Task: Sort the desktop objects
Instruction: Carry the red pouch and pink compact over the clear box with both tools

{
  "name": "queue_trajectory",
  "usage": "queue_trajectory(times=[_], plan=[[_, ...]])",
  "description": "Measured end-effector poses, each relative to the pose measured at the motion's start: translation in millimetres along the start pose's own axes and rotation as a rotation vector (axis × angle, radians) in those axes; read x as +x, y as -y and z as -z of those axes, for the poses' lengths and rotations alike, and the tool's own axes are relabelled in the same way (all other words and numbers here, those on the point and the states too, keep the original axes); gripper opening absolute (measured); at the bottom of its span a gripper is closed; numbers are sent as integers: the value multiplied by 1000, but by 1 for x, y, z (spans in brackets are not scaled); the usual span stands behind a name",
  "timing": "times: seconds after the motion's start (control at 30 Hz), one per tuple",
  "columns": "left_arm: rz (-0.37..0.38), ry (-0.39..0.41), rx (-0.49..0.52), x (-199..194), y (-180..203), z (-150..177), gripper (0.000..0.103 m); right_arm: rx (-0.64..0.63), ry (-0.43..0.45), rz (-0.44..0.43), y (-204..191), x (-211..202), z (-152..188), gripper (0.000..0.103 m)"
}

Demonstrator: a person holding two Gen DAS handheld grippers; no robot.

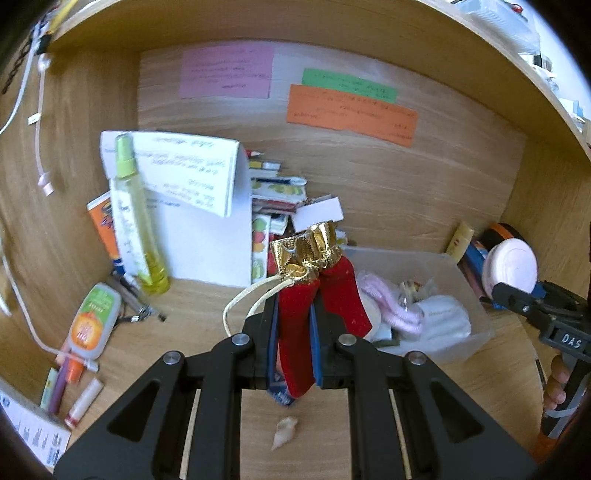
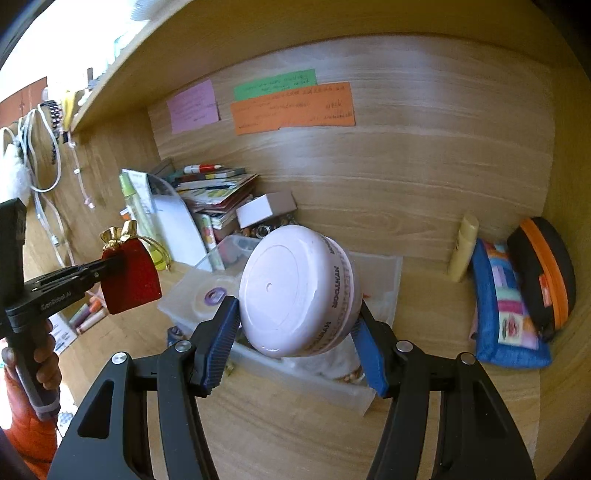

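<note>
Red velvet pouch with gold foil top (image 1: 314,295), long axis pointing far, clamped in left gripper (image 1: 293,343); right gripper (image 2: 295,332) grips round pale-pink plastic jar (image 2: 299,291), base tilted near-left, above clear plastic bin (image 2: 384,269)

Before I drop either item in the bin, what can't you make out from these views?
- Bin contents: right view, blocked by the jar in the right tool; left view, partly hidden by the red pouch in the left tool.
- Notes: writing too small, both views.
- Jar label: blurred, right view.
- Pouch contents: closed.

A wooden desk alcove (image 2: 424,177) under a shelf (image 2: 258,33), with daylight at upper left.
</note>
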State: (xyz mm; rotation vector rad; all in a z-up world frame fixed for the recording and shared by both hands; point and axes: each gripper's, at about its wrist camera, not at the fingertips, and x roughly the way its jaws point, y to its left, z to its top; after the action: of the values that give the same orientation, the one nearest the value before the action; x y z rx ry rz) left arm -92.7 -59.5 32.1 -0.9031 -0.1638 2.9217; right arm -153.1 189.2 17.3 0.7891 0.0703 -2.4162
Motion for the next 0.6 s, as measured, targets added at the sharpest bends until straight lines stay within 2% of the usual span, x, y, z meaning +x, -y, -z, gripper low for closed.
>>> queue_trajectory(times=[0.27,0.43,0.6], plan=[[25,-18,24,28,13,-25,14,44,-6,-3,9,21,-22,56],[63,-43,41,44,27,-30,14,37,2,20,8,35,-32,56],[94,-72,79,62,45,-30,14,38,-35,45,11,57,-30,56]])
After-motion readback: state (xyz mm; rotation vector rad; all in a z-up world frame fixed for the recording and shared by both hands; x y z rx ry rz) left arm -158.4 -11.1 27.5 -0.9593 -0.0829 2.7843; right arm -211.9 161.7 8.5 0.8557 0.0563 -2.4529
